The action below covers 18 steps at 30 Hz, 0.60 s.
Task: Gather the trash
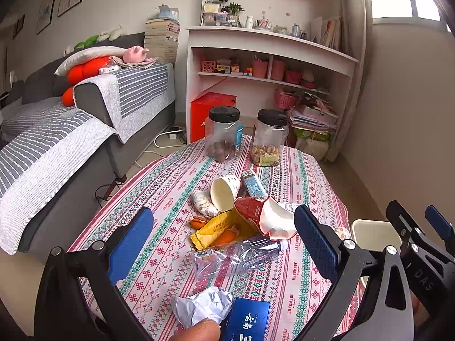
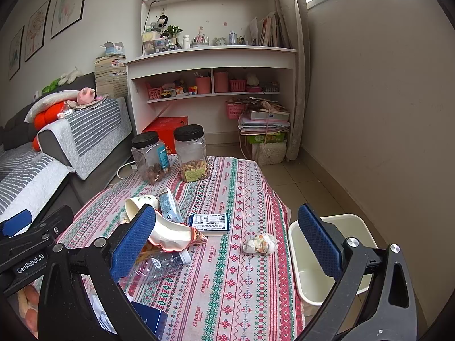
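Both the left hand-held gripper and right hand-held gripper hover spread apart, holding nothing. Beyond them, trash litters the tabletop: a crushed bottle, yellow wrapper, paper cup. A white bin stands beside the tabletop's right edge.

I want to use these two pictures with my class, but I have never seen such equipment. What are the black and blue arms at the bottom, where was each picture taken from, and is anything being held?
No robot here: a person holds a hand tool in each hand, with a camera looking along its two blue fingers. One picture looks out from the left gripper, the other from the right gripper. Both are open and hold nothing. On the patterned tablecloth lie bits of trash: a crushed plastic bottle, a tipped paper cup, a yellow wrapper and crumpled paper. Two snack jars stand at the far end. A white bin waits beside the table.
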Available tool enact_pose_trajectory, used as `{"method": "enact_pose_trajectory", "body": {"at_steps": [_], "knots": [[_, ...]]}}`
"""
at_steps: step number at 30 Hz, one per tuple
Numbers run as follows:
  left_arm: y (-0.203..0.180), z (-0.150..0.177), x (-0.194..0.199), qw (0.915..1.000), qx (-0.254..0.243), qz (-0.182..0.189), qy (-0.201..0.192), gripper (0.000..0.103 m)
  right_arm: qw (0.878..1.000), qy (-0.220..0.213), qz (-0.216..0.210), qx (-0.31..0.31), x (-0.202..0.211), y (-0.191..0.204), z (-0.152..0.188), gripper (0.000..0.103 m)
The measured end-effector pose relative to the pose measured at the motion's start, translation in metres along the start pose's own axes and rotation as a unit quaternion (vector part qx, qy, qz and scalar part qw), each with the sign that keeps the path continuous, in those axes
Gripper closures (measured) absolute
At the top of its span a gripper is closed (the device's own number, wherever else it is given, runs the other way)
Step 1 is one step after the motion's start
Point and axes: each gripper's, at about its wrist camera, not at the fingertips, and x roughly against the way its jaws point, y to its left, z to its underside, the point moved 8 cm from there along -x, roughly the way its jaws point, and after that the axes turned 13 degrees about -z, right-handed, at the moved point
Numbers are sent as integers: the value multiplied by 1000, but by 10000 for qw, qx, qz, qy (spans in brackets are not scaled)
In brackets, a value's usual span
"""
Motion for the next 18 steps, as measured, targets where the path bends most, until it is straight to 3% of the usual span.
{"method": "enact_pose_trajectory", "body": {"at_steps": [8, 12, 14, 16, 18], "knots": [[0, 3, -5, 9997, -137, -18, 176, 7, 9999, 136, -23, 26, -4, 2, 7, 7], [-4, 14, -21, 9954, -630, 106, 712, 7, 9988, 481, -122, -37, -15, 2, 17, 7], [-5, 31, -38, 9868, -979, 144, 1286, 7, 9975, 669, -162, -131, -20, -1, 22, 7], [-3, 56, -56, 9728, -1221, 145, 1966, 7, 9960, 851, -156, -226, -24, -8, 26, 7], [3, 87, -74, 9528, -1320, 151, 2730, 7, 9936, 1063, -127, -348, -28, -14, 33, 7]]}}
